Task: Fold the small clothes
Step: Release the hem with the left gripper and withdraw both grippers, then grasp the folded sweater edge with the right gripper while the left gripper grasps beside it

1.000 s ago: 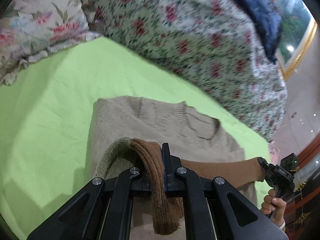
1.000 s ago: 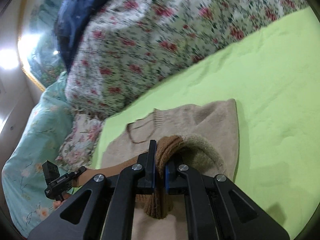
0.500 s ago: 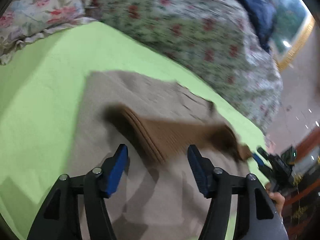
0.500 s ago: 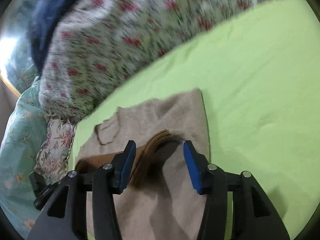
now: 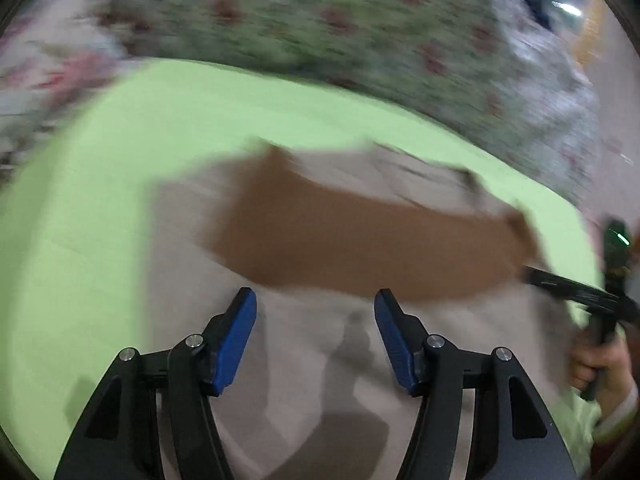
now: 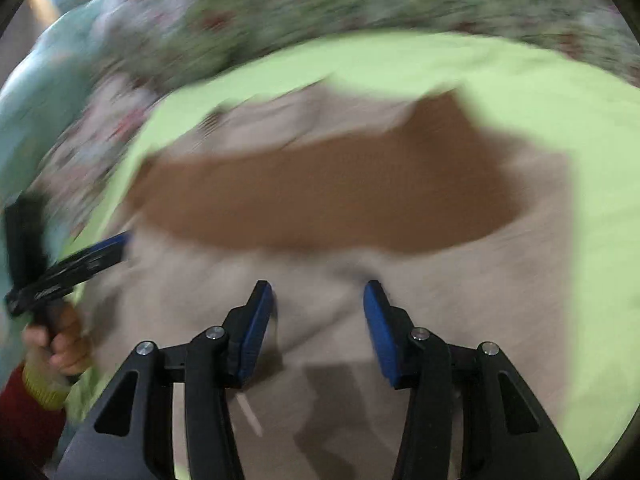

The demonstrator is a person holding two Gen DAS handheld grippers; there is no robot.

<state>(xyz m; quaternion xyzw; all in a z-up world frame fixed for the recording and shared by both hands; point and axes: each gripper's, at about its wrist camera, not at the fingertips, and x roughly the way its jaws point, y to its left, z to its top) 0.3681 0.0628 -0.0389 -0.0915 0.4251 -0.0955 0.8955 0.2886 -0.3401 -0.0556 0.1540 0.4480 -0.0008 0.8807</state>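
A beige knit sweater (image 5: 304,344) lies flat on the green sheet (image 5: 100,184), with its brown hem band (image 5: 360,248) folded up across its middle. My left gripper (image 5: 314,316) is open and empty, just short of the brown band. In the right wrist view the same sweater (image 6: 320,312) and brown band (image 6: 320,200) show, and my right gripper (image 6: 318,306) is open and empty above the beige part. Both views are motion-blurred. Each view shows the other gripper at the sweater's side edge: the right one (image 5: 580,292) and the left one (image 6: 68,264).
A floral quilt (image 5: 360,40) is heaped along the far side of the sheet. A teal floral pillow (image 6: 36,92) lies at the left in the right wrist view. The green sheet (image 6: 580,160) extends beyond the sweater on both sides.
Both grippers opened and let go of the brown hem band, which now lies folded across the sweater. Both grippers have drawn back from it.
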